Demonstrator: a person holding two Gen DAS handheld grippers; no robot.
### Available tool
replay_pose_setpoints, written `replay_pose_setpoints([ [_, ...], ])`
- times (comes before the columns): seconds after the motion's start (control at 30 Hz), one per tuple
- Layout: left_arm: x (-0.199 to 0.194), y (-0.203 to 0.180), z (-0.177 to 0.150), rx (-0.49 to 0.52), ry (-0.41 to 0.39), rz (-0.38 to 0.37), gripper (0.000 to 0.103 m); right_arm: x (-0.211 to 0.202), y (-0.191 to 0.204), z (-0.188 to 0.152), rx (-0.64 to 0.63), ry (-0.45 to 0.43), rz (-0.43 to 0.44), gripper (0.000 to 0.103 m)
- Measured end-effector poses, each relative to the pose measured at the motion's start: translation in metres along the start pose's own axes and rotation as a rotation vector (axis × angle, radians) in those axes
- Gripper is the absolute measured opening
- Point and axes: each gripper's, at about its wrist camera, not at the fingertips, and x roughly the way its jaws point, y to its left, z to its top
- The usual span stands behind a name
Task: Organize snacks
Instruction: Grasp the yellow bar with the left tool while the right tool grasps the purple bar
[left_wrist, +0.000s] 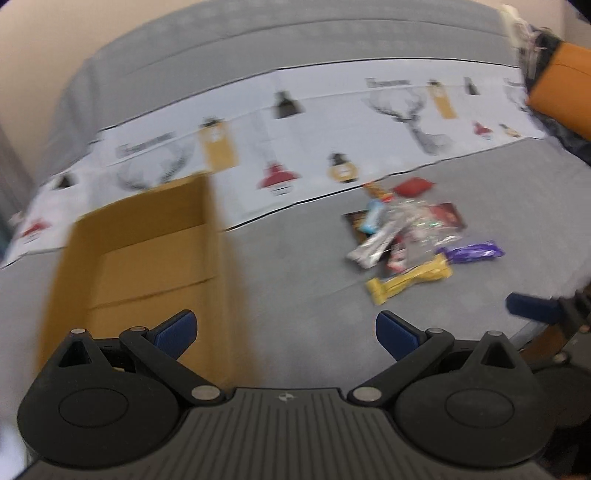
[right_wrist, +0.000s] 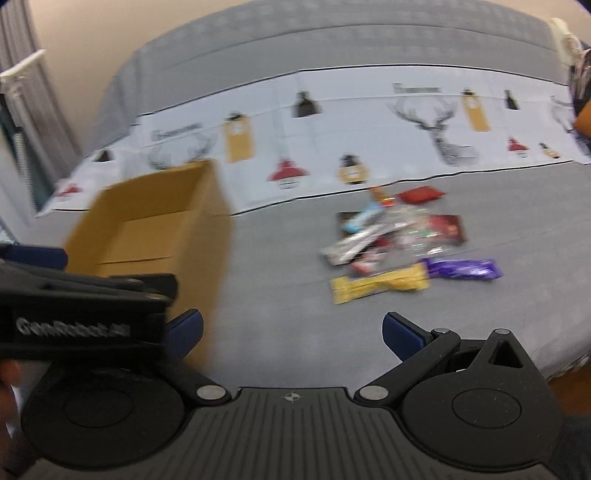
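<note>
Only right view shows left tongs (right_wrist: 92, 295) sideways.

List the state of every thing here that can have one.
Cardboard box: open, nothing visible inside.
Snack pile: loose heap on the grey cover, outside the box.
Yellow bar: wrapped, lying flat at the pile's near edge.
Purple bar: wrapped, lying flat.
Left gripper: open, holding nothing.
Right gripper: open, holding nothing.
</note>
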Motion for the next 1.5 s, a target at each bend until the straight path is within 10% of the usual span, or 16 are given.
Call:
replay_pose_setpoints([
  [0.4, 0.185, -0.096, 0.008, 0.184, -0.049, -0.327, 0.101, 0.110, -0.193, 0.009, 0.182, 0.016, -0.107, 0.080],
  [0.6, 0.233, -0.106, 0.003, 0.220, 0.044, -0.420, 0.061, 0.146, -0.211, 0.020, 0.189, 0.019, -0.075, 0.094],
  [0.67, 0.234, -0.104, 0.005, 0.213, 0.027, -0.439, 0.027, 0.159, -0.208, 0.021, 0.182, 0.062, -0.050, 0.094],
  [0.77, 0.240, -0.093, 0.008, 0.132, 0.047, -0.433, 0.027, 0.170, -0.203, 0.018, 0.180, 0.084, -0.058, 0.094],
  [0.87, 0.245, -0.078, 0.007, 0.014, 0.088, -0.459, 0.027, 0.170, -0.206, 0.020, 0.206, 0.064, -0.035, 0.065],
  [1.0, 0.229, -0.068, 0.003, -0.015, 0.116, -0.470, 0.027, 0.166, -0.228, 0.016, 0.350, 0.062, 0.006, 0.001],
  [1.03, 0.227, -0.067, 0.002, -0.014, 0.122, -0.474, 0.027, 0.164, -0.233, 0.013, 0.379, 0.059, 0.012, 0.000],
  [1.3, 0.224, -0.062, 0.002, -0.055, 0.163, -0.417, 0.027, 0.159, -0.233, 0.009, 0.454, 0.044, 0.124, 0.005],
  [1.43, 0.229, -0.067, 0.008, -0.063, 0.152, -0.375, 0.027, 0.164, -0.224, 0.017, 0.439, 0.015, 0.098, 0.070],
  [1.5, 0.234, -0.068, 0.012, -0.082, 0.148, -0.375, 0.027, 0.166, -0.222, 0.025, 0.435, -0.008, 0.080, 0.075],
])
